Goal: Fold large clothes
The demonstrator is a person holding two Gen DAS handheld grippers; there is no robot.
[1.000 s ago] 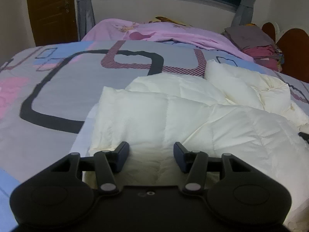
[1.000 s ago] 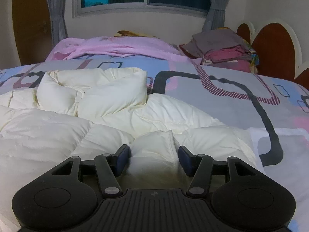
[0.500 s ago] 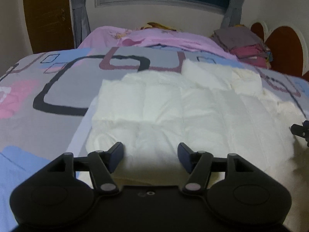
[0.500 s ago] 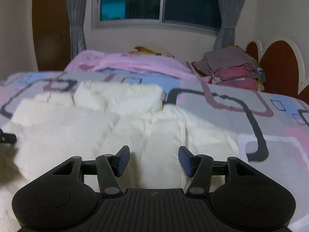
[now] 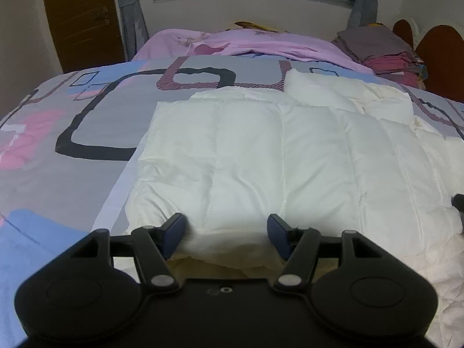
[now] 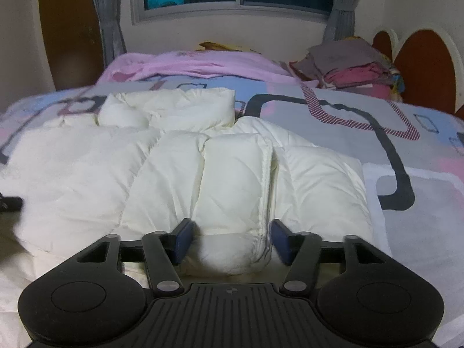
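Observation:
A large cream-white puffy down garment [image 5: 275, 150] lies spread on the patterned bed; it also shows in the right wrist view [image 6: 179, 168]. My left gripper [image 5: 226, 232] is open, its jaws wide apart, with the garment's near left edge bulging between them. My right gripper [image 6: 230, 239] is open too, with a thick fold of the garment's near right edge between its blue pads [image 6: 185, 236]. Neither pair of pads presses the fabric. A folded sleeve or hood part [image 6: 174, 108] lies at the far end.
The bed cover [image 5: 87, 121] is grey with pink, blue and black shapes. A pink blanket [image 5: 246, 43] lies at the far side. A stack of folded clothes [image 6: 351, 63] sits by the headboard at the right. Window, curtains and a brown door stand behind.
Both grippers have risen and pulled back toward me. The garment now lies flatter and more spread out. Both grippers stay open.

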